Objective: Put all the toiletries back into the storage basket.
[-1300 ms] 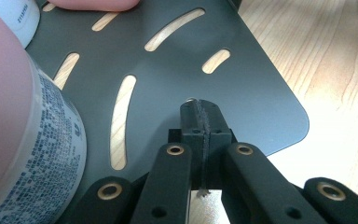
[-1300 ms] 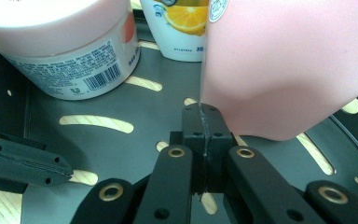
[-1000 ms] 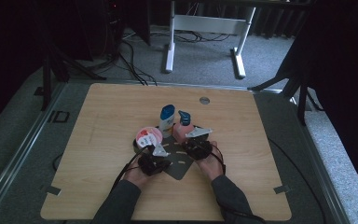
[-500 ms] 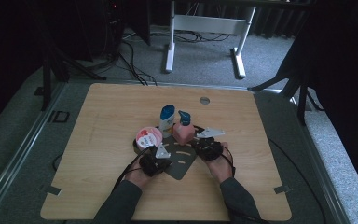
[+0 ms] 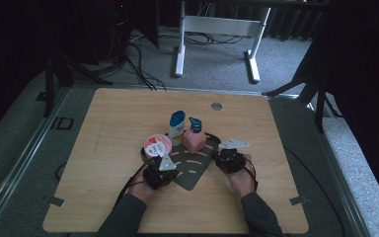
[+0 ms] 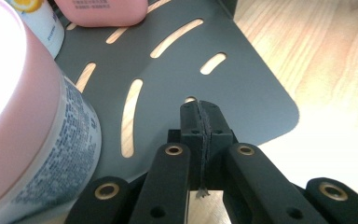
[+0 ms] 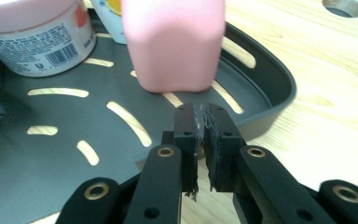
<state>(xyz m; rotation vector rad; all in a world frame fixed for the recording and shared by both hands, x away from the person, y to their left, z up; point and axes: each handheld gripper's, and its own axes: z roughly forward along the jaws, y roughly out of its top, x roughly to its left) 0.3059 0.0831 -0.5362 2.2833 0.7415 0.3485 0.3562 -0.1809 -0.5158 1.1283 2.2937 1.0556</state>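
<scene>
here both tongs, left (image 6: 200, 122) and right (image 7: 201, 122), sit pinched together; jar (image 7: 37, 39) print unreadable.

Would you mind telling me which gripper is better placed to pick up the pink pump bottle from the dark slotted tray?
Right: the right gripper faces the pink pump bottle directly.

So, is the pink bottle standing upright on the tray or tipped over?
Upright. The pink bottle stands on its base on the dark tray, with its blue pump on top; the right gripper view shows its bottom flat on the tray.
</scene>
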